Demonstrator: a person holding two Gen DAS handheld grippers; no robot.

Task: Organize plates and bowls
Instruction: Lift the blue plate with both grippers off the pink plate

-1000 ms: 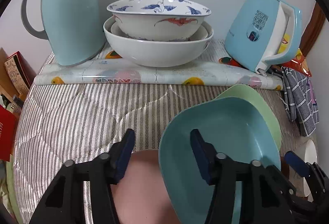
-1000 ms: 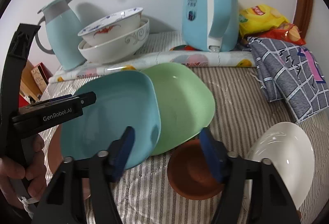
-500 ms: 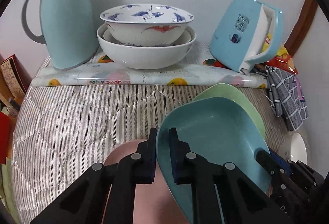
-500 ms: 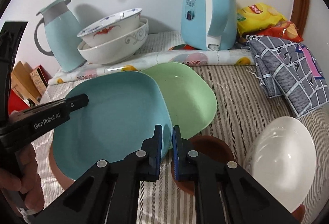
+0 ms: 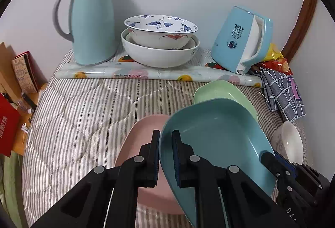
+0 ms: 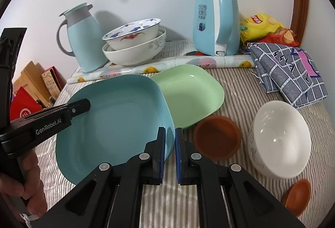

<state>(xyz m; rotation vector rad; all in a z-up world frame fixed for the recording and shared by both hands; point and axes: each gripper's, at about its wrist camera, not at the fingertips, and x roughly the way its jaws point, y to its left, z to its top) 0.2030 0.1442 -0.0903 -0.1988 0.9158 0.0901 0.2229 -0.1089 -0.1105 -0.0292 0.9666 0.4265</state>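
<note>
Both grippers pinch the blue plate (image 5: 215, 140) (image 6: 117, 119), which hangs tilted above the striped cloth. My left gripper (image 5: 166, 140) is shut on its left rim, and my right gripper (image 6: 170, 135) is shut on its right rim. Under the blue plate lies a pink plate (image 5: 142, 135). A green plate (image 5: 219, 90) (image 6: 192, 93) rests just behind, partly covered by the blue one. A brown saucer (image 6: 217, 140) and a white bowl (image 6: 278, 142) sit to the right. Two nested bowls (image 5: 160, 39) (image 6: 134, 43) stand at the back.
A teal jug (image 5: 92, 24) stands back left and a blue kettle (image 6: 215, 20) back right, both on a rolled fruit-print mat (image 5: 146, 75). A checked cloth (image 6: 286, 77) and snack bags (image 6: 261, 24) lie far right. A second brown saucer (image 6: 297, 196) sits near right. Boxes (image 5: 23, 73) stand left.
Both grippers closed from open onto the blue plate's opposite rims, then lifted it. The pink plate beneath has come into view, and the scene has dropped lower in both views.
</note>
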